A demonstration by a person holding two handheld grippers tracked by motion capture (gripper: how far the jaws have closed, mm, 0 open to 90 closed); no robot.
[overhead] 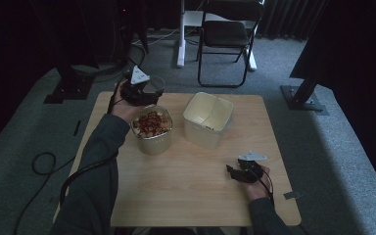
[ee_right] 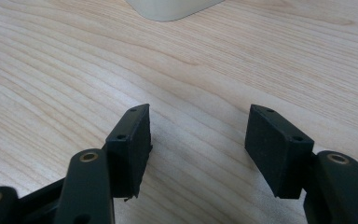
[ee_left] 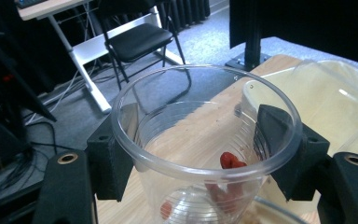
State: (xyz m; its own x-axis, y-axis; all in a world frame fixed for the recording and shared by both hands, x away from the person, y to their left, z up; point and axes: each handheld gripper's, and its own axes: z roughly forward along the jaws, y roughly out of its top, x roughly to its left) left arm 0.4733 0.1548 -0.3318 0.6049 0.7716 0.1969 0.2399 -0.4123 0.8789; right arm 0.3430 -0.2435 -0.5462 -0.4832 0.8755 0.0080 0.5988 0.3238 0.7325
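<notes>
Left hand-held gripper [overhead: 144, 90] clamped, right hand-held gripper [ee_right: 198, 149] agape

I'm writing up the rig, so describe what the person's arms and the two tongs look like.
Both tongs, left and right, are black, each topped by a grey three-cornered plate, with blocky jaw pads and brass-ringed pivots. A black cable trails from the left one. The person wears dark grey-green long sleeves.

In the left gripper view the clear cup [ee_left: 205, 154] is cut off at the bottom edge, its base unseen, and the red bits [ee_left: 230, 161] inside blur through the plastic. The pale container [ee_right: 172, 7] is cropped at the top in the right gripper view.
</notes>
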